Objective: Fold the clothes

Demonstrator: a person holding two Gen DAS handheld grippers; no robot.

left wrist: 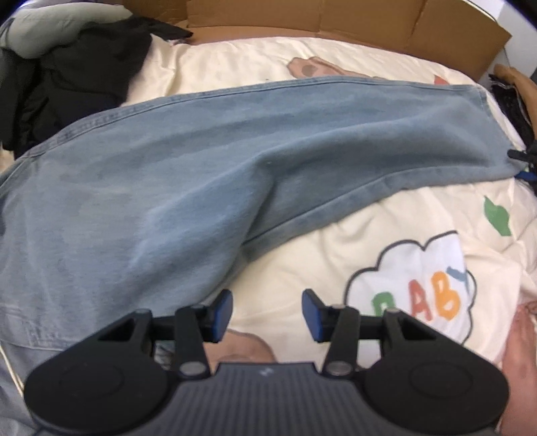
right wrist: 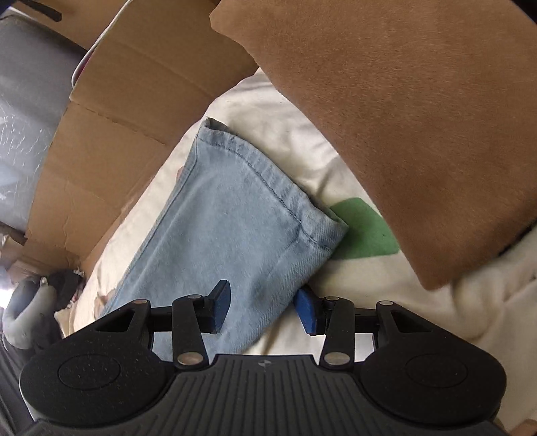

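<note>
Light blue jeans [left wrist: 188, 174] lie flat across a cream printed quilt [left wrist: 302, 261], the legs stacked and running toward the right. My left gripper [left wrist: 267, 315] hovers open just off the near edge of the jeans, over bare quilt, nothing between its blue pads. In the right wrist view the hem end of the jeans leg [right wrist: 235, 228] lies under my right gripper [right wrist: 261, 310]. That gripper is open, its left pad over the denim and its right pad at the leg's edge. The tip of the right gripper [left wrist: 523, 164] shows at the hem in the left view.
A pile of black and grey clothes [left wrist: 67, 77] sits at the far left of the bed. A cardboard sheet [left wrist: 335, 20] lines the far side, also cardboard [right wrist: 110, 141]. A tan pillow [right wrist: 419, 117] leans close on the right, above a green print [right wrist: 365, 231].
</note>
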